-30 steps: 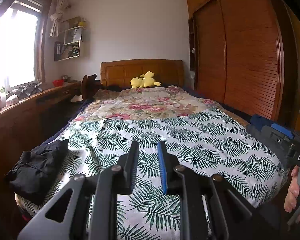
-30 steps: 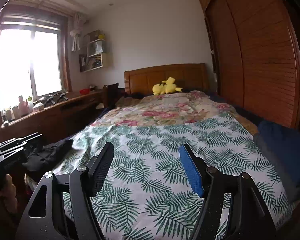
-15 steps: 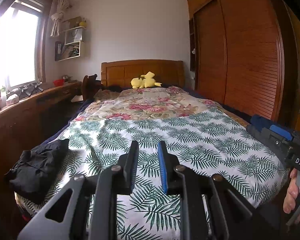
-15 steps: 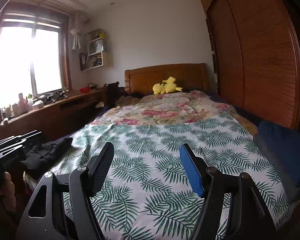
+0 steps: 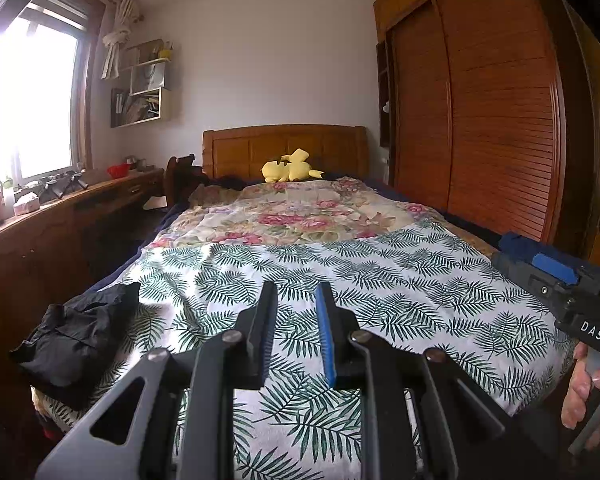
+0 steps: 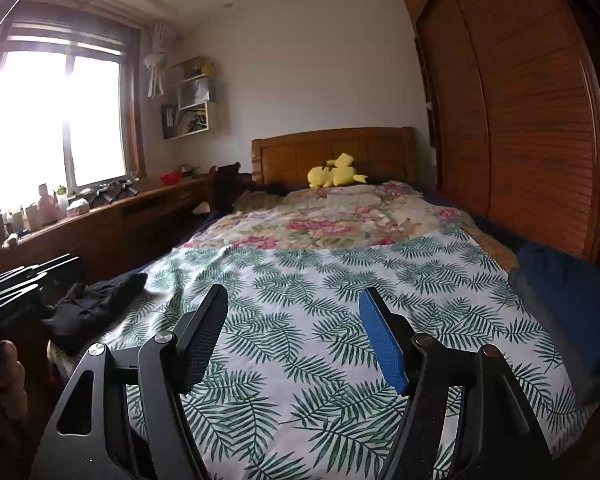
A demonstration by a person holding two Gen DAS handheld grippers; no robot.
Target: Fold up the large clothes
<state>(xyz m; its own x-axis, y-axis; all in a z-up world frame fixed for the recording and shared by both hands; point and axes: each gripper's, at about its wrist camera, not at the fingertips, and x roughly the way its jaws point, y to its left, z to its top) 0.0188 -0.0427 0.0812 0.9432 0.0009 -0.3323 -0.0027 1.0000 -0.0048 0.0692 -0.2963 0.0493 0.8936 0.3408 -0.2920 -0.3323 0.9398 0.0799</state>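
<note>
While both grippers are hovering above the near end of the bed (image 5: pixel 380 276), nothing is lying between their fingers. The left gripper (image 5: pixel 296 304) is holding its jaws narrowly apart, with only a slim gap showing the palm-leaf sheet (image 6: pixel 300 280) beneath, and it is pinching nothing. The right gripper (image 6: pixel 292 312) is standing with its jaws spread wide over the same sheet, likewise empty. A crumpled black garment (image 5: pixel 76 332) is lying on the near left corner of the bed, well apart from both grippers. A blue garment (image 6: pixel 568 292) is sitting at the right edge of the bed. Farther off, a floral quilt (image 5: pixel 296 220) is covering the far half, and a yellow plush toy (image 5: pixel 290 166) is resting against the wooden headboard (image 5: pixel 284 144). A wooden wardrobe (image 6: pixel 540 120) is lining the right wall
</note>
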